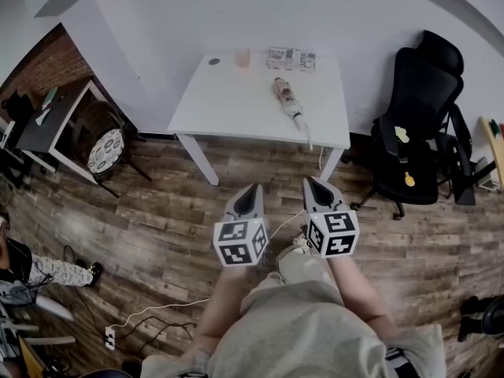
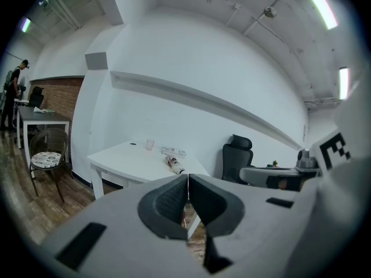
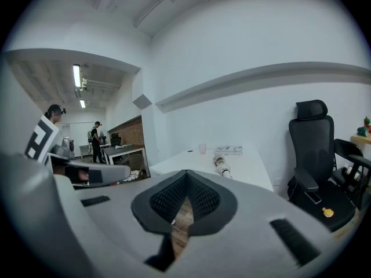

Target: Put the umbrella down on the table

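Observation:
A folded umbrella [image 1: 289, 101] lies on the white table [image 1: 228, 105] with its handle toward the front right edge; it also shows as the umbrella [image 2: 174, 164] and the umbrella [image 3: 221, 165] in the two gripper views. My left gripper [image 1: 250, 196] and right gripper [image 1: 318, 190] hang side by side over the wood floor, well short of the table. Both point toward the table, shut, with nothing between the jaws.
A pink cup [image 1: 242, 57], a small dark disc [image 1: 214, 61] and a patterned packet [image 1: 290, 58] sit at the table's far edge. A black office chair [image 1: 417, 124] stands right of the table, a dark desk [image 1: 55, 120] and round chair [image 1: 102, 144] left. Cables [image 1: 150, 313] trail over the floor.

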